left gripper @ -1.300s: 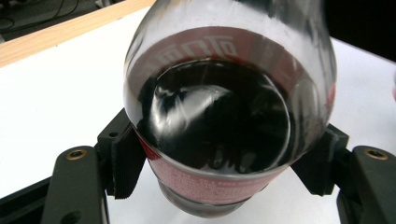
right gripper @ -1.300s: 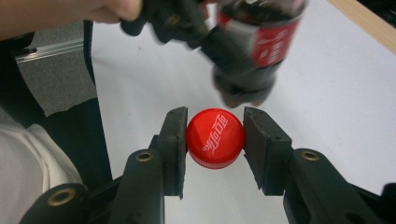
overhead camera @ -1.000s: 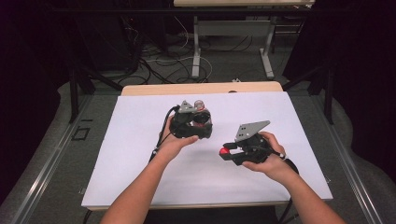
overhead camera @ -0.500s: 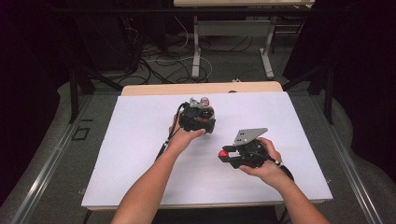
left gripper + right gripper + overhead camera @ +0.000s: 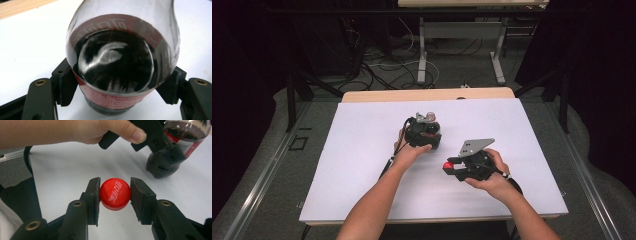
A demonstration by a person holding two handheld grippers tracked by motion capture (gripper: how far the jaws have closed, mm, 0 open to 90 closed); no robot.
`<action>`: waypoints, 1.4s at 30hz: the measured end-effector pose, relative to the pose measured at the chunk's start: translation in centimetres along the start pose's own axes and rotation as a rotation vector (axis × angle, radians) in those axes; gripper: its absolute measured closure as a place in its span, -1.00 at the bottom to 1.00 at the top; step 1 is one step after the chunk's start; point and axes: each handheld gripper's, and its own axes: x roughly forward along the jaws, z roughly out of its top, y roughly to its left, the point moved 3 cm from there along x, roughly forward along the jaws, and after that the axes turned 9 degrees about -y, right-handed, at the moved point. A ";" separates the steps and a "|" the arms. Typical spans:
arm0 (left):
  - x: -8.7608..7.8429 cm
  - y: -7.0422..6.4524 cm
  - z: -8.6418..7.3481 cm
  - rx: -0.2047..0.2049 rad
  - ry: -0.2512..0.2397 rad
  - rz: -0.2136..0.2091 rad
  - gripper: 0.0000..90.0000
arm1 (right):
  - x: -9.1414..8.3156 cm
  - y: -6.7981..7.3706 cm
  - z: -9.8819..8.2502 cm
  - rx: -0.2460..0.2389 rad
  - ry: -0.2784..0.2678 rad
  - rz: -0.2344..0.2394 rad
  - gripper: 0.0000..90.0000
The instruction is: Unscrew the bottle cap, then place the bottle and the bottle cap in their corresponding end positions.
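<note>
right gripper view, red bottle cap (image 5: 115,193), white script, round

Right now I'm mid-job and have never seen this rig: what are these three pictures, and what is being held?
A person at a table holds a two-jaw gripper in each hand. The high view looks down on the white table; the other two pictures come from cameras riding on each gripper. The left gripper is shut on a cola bottle, its pads pressing the labelled sides. The right gripper is shut on the red cap, held apart from the bottle, which shows beyond it.
</note>
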 end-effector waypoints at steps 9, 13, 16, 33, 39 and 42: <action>0.0 -0.2 -0.3 0.028 -0.003 -0.003 -0.37 | 0.2 0.0 0.1 -0.008 0.003 -0.002 0.35; -0.1 -0.1 -0.3 0.015 0.000 -0.014 -0.38 | 0.3 0.0 0.1 -0.009 0.000 -0.010 0.35; -0.1 0.0 -0.3 -0.005 0.004 -0.023 -0.44 | 0.4 0.0 0.2 -0.003 0.005 0.001 0.35; -4.7 1.4 -0.4 -0.085 -0.071 -0.022 -0.71 | 2.6 -0.3 0.0 -0.004 0.029 -0.007 0.35; -6.8 2.2 -1.0 -0.101 -0.086 -0.016 -0.91 | 4.2 0.0 -0.5 -0.014 0.059 0.002 0.36; -7.7 2.2 -1.6 -0.114 -0.082 -0.011 -0.98 | 5.0 -0.1 -0.9 -0.008 0.064 0.002 0.36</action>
